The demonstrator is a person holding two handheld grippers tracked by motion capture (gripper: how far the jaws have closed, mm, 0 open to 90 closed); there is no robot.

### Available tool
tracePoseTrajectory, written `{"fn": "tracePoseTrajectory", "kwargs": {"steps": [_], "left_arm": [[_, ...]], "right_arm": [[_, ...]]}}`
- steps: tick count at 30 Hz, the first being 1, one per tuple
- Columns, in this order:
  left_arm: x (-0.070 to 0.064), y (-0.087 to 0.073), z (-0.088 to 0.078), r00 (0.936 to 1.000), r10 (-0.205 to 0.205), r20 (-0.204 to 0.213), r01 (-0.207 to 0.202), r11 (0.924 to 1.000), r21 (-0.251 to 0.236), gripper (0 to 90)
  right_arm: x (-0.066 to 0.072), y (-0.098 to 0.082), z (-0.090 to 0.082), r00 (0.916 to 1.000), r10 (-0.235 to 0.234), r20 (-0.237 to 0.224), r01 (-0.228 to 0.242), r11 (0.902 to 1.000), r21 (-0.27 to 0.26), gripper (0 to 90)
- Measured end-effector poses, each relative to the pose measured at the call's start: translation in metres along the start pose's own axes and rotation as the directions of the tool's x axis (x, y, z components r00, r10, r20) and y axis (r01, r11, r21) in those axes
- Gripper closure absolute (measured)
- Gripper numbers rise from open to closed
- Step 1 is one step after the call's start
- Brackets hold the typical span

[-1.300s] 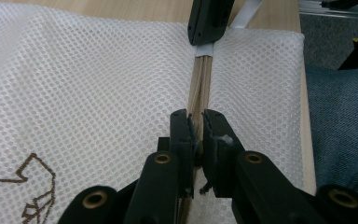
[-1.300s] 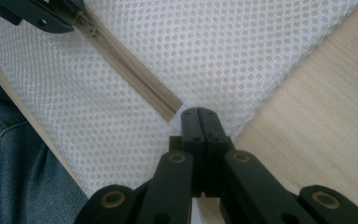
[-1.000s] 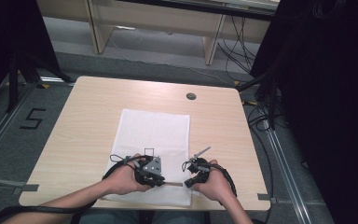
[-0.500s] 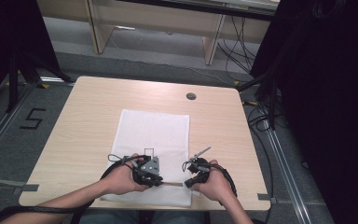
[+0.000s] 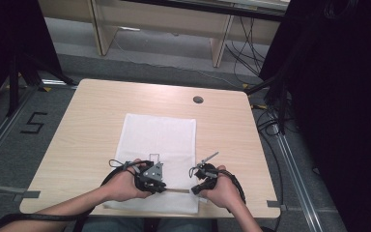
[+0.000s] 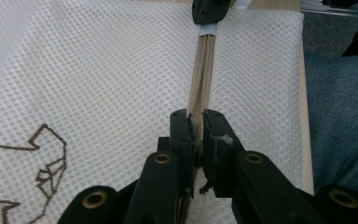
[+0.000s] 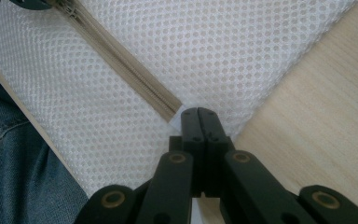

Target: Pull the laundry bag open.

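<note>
From above, I see the white mesh bag (image 5: 157,154) lying flat on the wooden table (image 5: 77,130), its near edge under both of my hands, with the left gripper (image 5: 150,176) and right gripper (image 5: 200,180) near each other along the beige zipper (image 5: 176,190). Along the left gripper view, the zipper (image 6: 204,70) runs straight away from my jaws, which are clamped on what I judge is its slider or tape; the far gripper (image 6: 209,9) sits at its other end. Through the right gripper view, my jaws are pressed together on the mesh at the zipper's (image 7: 121,60) end stop, near the bag's corner. Any pull, I judge, must follow that long axis, and my left is placed to travel.
</note>
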State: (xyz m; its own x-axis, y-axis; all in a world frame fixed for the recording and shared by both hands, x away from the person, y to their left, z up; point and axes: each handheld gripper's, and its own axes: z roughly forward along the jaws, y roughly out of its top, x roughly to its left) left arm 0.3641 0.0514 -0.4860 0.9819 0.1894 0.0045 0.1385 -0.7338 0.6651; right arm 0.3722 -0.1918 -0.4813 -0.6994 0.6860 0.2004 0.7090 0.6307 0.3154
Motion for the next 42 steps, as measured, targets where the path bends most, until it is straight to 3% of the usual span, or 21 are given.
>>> {"fn": "tracePoseTrajectory", "kwargs": {"steps": [8, 10, 11, 13, 30, 32, 34, 35, 42], "left_arm": [[0.0003, -0.0024, -0.0026, 0.9998, -0.021, 0.001, 0.021, 0.9997, -0.011, 82.5], [-0.0001, -0.0022, -0.0029, 0.9998, -0.019, 0.000, 0.019, 0.9998, -0.005, 82.5], [0.0008, -0.0019, -0.0033, 1.0000, 0.002, -0.007, -0.002, 1.0000, 0.000, 82.5], [-0.0002, -0.0025, -0.0029, 0.9998, -0.018, -0.001, 0.018, 0.9998, -0.007, 82.5], [0.0006, -0.0052, -0.0050, 1.0000, -0.002, -0.008, 0.002, 1.0000, 0.001, 82.6], [0.0004, -0.0066, -0.0053, 0.9998, -0.019, -0.003, 0.019, 0.9998, -0.008, 82.6], [0.0011, -0.0071, -0.0059, 0.9999, -0.006, -0.008, 0.006, 1.0000, -0.005, 82.5], [0.0007, -0.0079, -0.0061, 0.9995, -0.032, 0.001, 0.032, 0.9994, -0.010, 82.5], [0.0016, -0.0083, -0.0082, 0.9999, -0.015, -0.003, 0.015, 0.9999, -0.009, 82.5]], "right_arm": [[0.0002, -0.0002, -0.0001, 1.0000, 0.003, 0.002, -0.003, 1.0000, -0.001, 90.0], [0.0001, -0.0001, 0.0000, 1.0000, 0.003, 0.001, -0.003, 1.0000, 0.000, 90.0], [0.0001, -0.0001, -0.0001, 1.0000, 0.002, 0.001, -0.002, 1.0000, 0.001, 90.0], [0.0002, -0.0002, 0.0000, 1.0000, 0.003, 0.002, -0.003, 1.0000, -0.001, 90.0], [0.0008, -0.0005, -0.0004, 0.9999, 0.017, 0.001, -0.017, 0.9999, 0.003, 90.0], [0.0009, -0.0006, -0.0005, 0.9998, 0.019, 0.000, -0.019, 0.9998, 0.005, 90.0], [0.0018, -0.0007, -0.0009, 0.9995, 0.031, -0.002, -0.031, 0.9995, 0.010, 90.0], [0.0019, -0.0007, -0.0010, 0.9994, 0.033, -0.002, -0.033, 0.9994, 0.011, 90.0], [0.0018, -0.0007, -0.0009, 0.9994, 0.034, -0.003, -0.034, 0.9994, 0.012, 90.0]]}}
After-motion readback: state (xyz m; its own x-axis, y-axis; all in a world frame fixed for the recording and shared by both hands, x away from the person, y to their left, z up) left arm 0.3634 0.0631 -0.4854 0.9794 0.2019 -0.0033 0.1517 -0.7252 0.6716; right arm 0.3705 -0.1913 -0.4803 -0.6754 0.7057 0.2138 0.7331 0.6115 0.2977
